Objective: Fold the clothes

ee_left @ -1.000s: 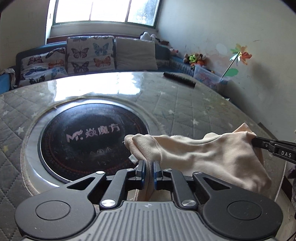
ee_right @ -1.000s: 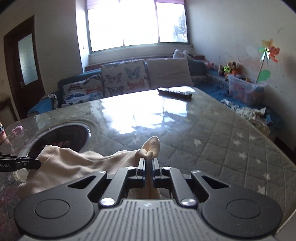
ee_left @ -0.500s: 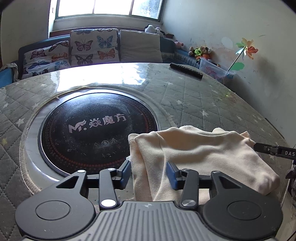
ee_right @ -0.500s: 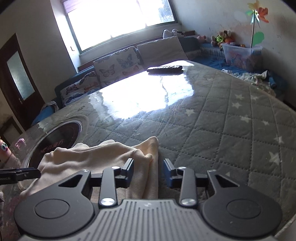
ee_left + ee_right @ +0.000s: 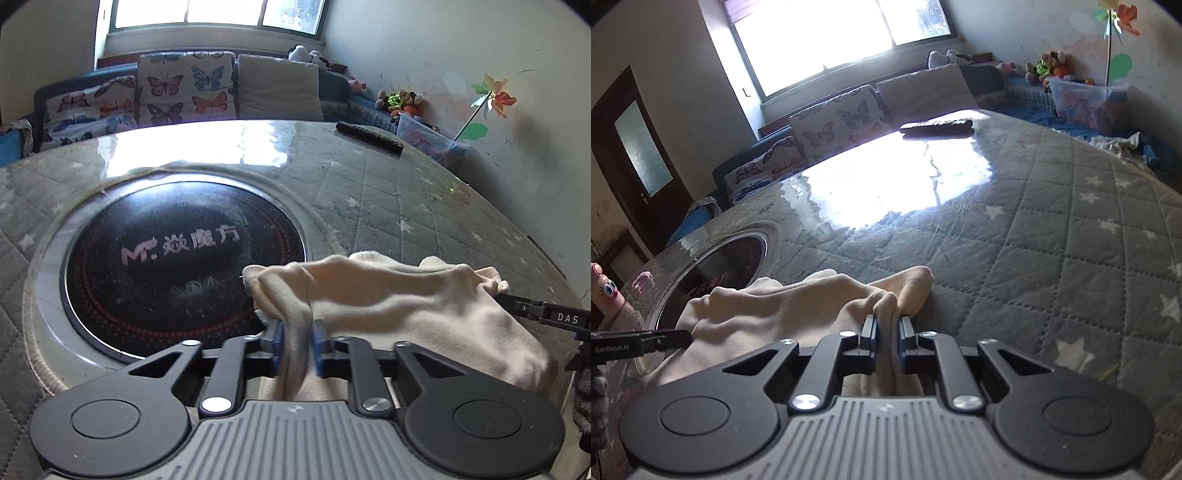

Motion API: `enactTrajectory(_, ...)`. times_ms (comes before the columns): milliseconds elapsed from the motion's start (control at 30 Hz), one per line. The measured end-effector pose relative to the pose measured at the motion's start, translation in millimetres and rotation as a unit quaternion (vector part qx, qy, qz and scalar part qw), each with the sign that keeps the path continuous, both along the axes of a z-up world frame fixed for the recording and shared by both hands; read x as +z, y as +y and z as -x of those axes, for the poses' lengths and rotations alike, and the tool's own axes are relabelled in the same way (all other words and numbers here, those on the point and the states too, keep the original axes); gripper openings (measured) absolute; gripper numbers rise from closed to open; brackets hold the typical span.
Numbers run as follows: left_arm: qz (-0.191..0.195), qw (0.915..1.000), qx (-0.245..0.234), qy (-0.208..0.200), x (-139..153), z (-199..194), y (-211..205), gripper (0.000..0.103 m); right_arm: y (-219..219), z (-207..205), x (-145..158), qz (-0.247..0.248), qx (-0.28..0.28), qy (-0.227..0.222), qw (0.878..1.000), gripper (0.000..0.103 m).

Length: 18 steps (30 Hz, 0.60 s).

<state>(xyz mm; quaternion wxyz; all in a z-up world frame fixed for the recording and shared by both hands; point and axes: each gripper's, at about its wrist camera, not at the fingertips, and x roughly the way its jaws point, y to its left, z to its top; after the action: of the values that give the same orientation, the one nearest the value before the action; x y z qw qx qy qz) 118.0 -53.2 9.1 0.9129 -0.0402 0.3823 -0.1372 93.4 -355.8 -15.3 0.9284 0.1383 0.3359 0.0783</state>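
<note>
Both the left gripper (image 5: 296,345) and right gripper (image 5: 886,341), open half a second ago, have pinched the cream garment (image 5: 399,299) between their fingers again, starting another fold.

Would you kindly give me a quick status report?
Left tool shut on cloth. Right tool shut on it too. Cloth bunched between them, over table. Nothing blocking.

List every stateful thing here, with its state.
Left gripper: shut on the cream garment.
Right gripper: shut on the cream garment.
Cream garment: bunched, pinched at both ends.
Cooktop: no glow visible, partly under the garment.
Door: closed.
</note>
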Motion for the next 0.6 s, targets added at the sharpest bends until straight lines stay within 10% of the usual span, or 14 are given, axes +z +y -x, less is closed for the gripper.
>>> enactTrajectory(600,0.005,0.9969,-0.043,-0.066,57,-23,-63,0.007,-21,15,90,0.080,-0.048,-0.106,0.990,0.007)
